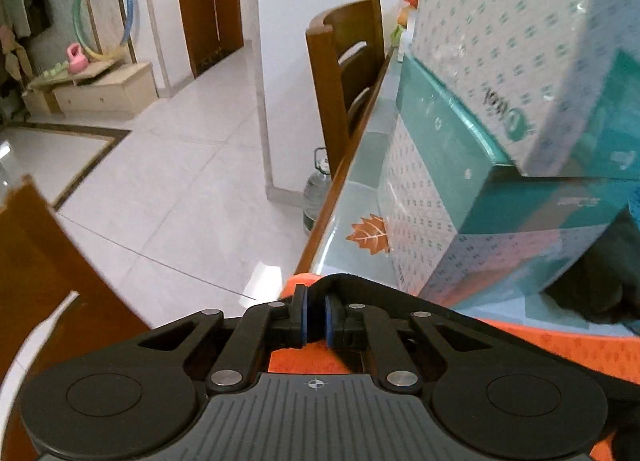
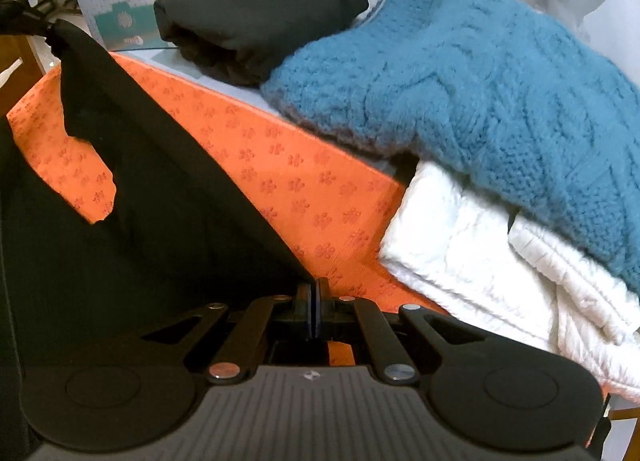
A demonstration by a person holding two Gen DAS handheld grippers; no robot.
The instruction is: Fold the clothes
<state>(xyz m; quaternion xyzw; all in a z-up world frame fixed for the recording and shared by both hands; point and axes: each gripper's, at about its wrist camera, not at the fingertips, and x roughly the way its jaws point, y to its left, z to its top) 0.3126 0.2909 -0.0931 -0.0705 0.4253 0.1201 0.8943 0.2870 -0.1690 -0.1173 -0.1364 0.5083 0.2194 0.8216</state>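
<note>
1. Left wrist view: the left gripper (image 1: 316, 319) had its blue-padded jaws drawn close on a raised fold of the thin black garment (image 1: 360, 289), with a narrow gap still visible between the pads below the cloth. It hovered at the corner of the orange mat with a stamped flower pattern (image 1: 560, 345), beside the stacked teal-and-white patterned cardboard boxes (image 1: 460, 189).
2. Right wrist view: the right gripper (image 2: 316, 301) had its jaws pressed together on the black garment's (image 2: 152, 197) edge, above the near side of the orange mat (image 2: 280, 173).
3. The garment was stretched between the two grippers; a taut edge ran from the right gripper across the mat up to the left gripper (image 2: 44, 27), and a loose flap hung below it, leaving mat visible underneath.
4. Beyond the mat lay a folded black bundle of cloth (image 2: 256, 17); past the mat's right edge lay a chunky teal cable-knit sweater (image 2: 480, 81) on top of a white ribbed knit (image 2: 480, 257).
5. Judgement: the step in hand appeared to be carrying a held edge across the mat to make or flatten a fold. Doing it well would call for equal tension in both grips, both corners kept level, and the hanging flap lowered flat onto the mat without bunching.
6. How many folds the garment already carried could not be told.
</note>
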